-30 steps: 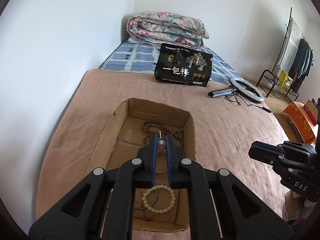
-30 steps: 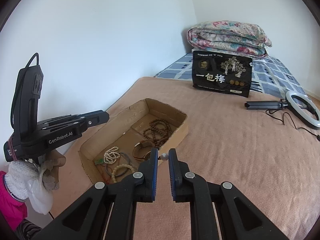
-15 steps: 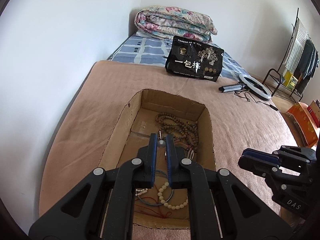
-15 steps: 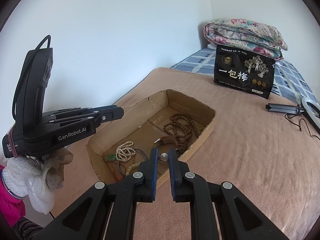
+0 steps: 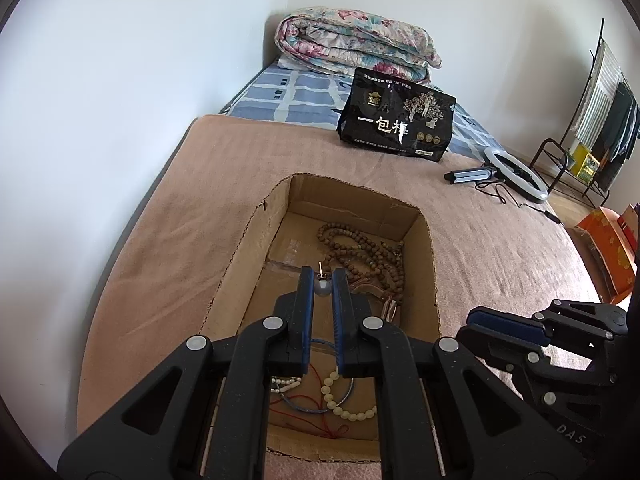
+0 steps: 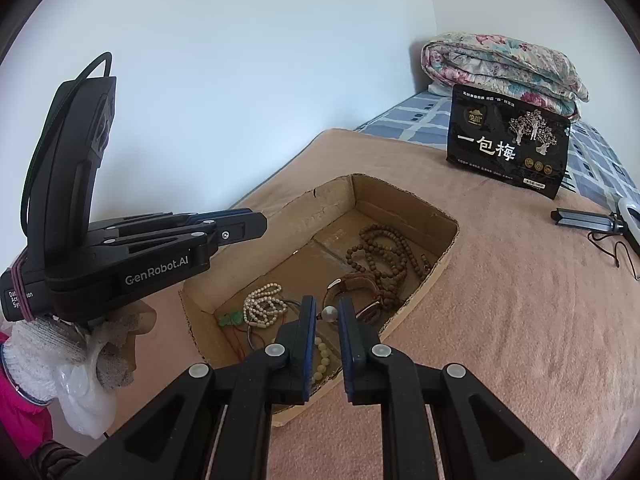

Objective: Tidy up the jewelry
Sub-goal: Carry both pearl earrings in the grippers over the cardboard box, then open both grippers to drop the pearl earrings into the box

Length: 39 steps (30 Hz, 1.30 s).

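Jewelry mostly boxed already, two pearl earrings left to drop in

Small grey pearl stud earring (image 5: pixel 322 287) sits pinched between the blue pads of the left gripper (image 5: pixel 322 289), post sticking up, hovering over the middle of the shallow brown cardboard box (image 5: pixel 424 280). A matching pearl earring (image 6: pixel 330 314) is in the right gripper (image 6: pixel 326 316), whose jaws look a touch wider, so I can't tell if it's really clamped. That one hangs over the box's near edge. Inside are a long brown wooden bead strand (image 5: pixel 362 250), a white pearl bracelet (image 6: pixel 262 304), cream bead bracelet (image 5: pixel 348 400), a green pendant on red cord (image 6: pixel 231 318), and a brown-strap watch (image 6: pixel 360 286). Looks nearly finished to me; both grippers angle forward and down at the box on the pinkish-brown blanket (image 6: pixel 500 320).
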### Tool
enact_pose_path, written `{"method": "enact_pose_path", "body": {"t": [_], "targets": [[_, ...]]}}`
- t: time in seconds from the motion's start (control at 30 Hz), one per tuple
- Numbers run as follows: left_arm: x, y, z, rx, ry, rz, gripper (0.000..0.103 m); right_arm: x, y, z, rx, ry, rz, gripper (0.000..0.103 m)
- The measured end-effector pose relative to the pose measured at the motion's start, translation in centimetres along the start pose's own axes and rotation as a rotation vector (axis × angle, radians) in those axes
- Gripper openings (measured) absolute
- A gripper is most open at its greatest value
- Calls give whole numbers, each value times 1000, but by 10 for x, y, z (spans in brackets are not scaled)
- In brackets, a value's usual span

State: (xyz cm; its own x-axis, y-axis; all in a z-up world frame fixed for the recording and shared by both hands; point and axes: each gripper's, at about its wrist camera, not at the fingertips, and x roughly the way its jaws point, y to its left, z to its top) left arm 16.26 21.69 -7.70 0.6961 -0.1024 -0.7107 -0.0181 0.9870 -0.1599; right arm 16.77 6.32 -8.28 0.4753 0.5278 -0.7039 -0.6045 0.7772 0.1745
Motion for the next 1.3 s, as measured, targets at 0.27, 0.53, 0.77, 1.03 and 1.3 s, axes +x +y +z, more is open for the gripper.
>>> {"method": "enact_pose_path", "body": {"t": [0.27, 0.53, 0.77, 1.03, 1.3], "targets": [[0, 6, 0, -29, 1, 2, 30, -5, 0, -1, -5, -24, -18, 74], [-3, 5, 1, -30, -5, 6, 36, -7, 1, -3, -4, -19, -34, 88], [-9, 4, 2, -34, -13, 12, 36, -15, -1, -5, 2, -17, -53, 93], [-33, -9, 3, -7, -53, 39, 36, -34, -5, -9, 12, -30, -66, 95], [-66, -25, 0, 27, -99, 64, 36, -60, -10, -14, 16, -45, -85, 95]]}}
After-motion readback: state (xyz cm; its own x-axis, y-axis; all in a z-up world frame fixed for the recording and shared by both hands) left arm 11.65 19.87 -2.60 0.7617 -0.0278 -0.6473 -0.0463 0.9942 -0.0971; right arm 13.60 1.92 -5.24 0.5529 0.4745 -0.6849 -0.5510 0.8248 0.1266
